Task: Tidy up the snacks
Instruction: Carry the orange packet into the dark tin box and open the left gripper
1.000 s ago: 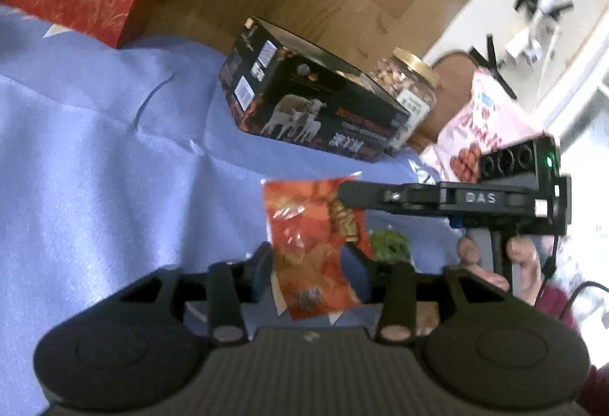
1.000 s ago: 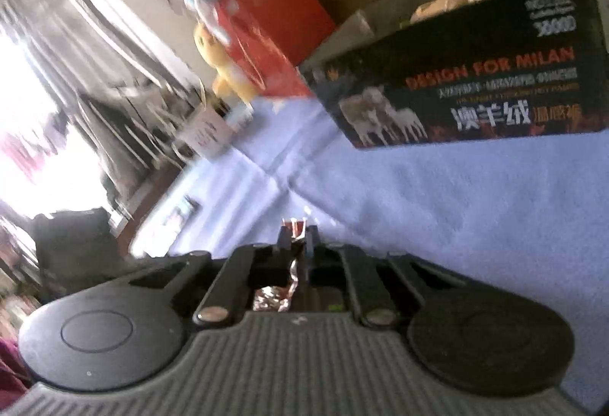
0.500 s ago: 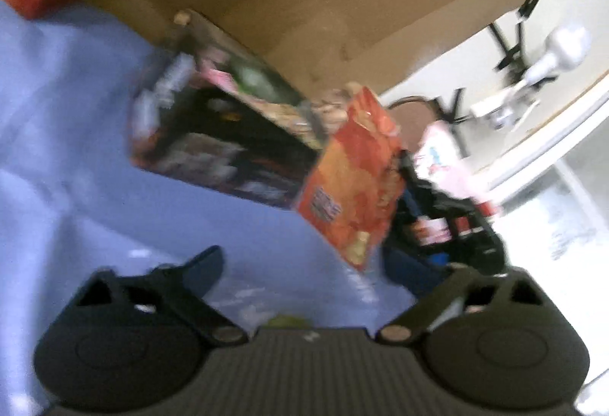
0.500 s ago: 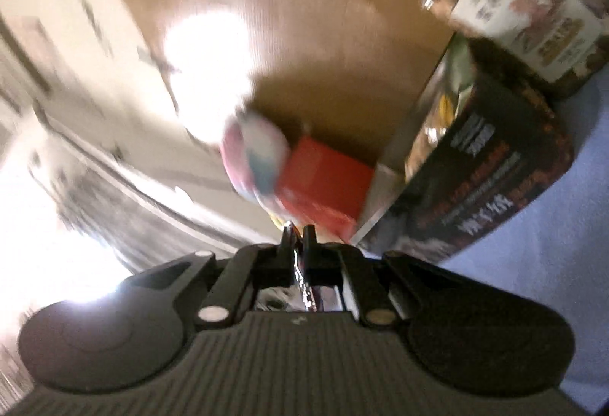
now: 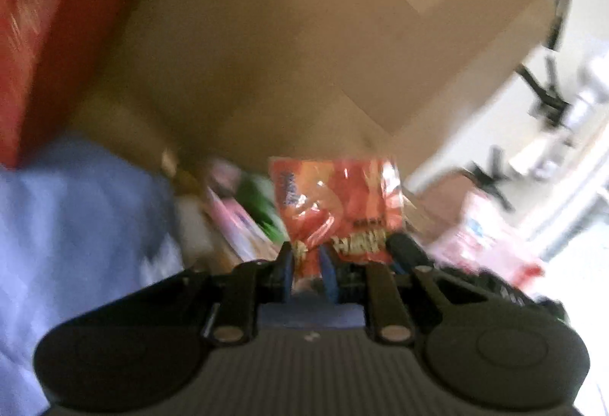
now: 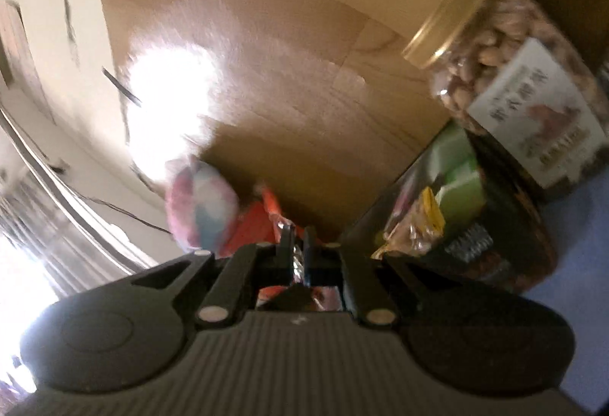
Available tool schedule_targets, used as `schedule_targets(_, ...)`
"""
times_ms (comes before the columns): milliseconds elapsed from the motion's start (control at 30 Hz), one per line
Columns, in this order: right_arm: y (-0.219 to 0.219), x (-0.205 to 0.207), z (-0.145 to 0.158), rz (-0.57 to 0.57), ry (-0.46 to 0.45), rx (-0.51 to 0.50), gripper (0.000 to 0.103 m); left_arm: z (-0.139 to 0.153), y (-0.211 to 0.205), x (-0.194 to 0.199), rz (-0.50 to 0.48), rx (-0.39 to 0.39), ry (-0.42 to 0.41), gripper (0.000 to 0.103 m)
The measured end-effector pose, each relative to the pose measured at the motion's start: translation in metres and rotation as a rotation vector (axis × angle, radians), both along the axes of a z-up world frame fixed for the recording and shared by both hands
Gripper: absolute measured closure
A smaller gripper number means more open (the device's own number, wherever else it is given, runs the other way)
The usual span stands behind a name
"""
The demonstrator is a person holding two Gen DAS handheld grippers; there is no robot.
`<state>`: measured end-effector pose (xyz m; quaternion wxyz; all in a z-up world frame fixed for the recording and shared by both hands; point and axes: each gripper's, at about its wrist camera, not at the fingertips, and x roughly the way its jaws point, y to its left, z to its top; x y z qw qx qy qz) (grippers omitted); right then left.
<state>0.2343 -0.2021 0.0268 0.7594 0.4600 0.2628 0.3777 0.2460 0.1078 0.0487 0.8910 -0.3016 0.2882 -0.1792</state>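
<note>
The right tongs [image 6: 298,239] are pinching a crinkled foil snack packet [image 6: 297,260] edge-on between closed fingers. Right of the tongs, a dark open box [image 6: 495,256] is holding snacks, with a gold-lidded nut jar [image 6: 506,73] showing above it. Behind is looming a cardboard carton [image 6: 285,73].

We see a surface covered by a pale blue cloth [image 5: 72,210], creased and blurred in the left wrist view — whether it is a table or a bed underneath, we cannot tell. The same cloth [image 6: 582,248] shows at the right edge of the right wrist view. On it stands a dark open-topped box [image 6: 491,256] holding snack packets, and just beside the box a clear jar of nuts [image 6: 521,62] with a gold lid. A red box [image 5: 45,27] stands at the cloth's far left edge, and a large cardboard carton [image 5: 323,47] rises behind everything.
</note>
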Motion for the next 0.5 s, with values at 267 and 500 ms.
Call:
schedule_targets(267,0.036,0.001,-0.013,-0.013,-0.079,-0.249,0.093,-0.004,-0.009,0.019,0.087,0.155,-0.019,0.088)
schedule_targets(500,0.033,-0.005,-0.009,-0.052,-0.146,-0.319,0.085,-0.008,-0.012,0.016,0.127,0.187,-0.035,0.085)
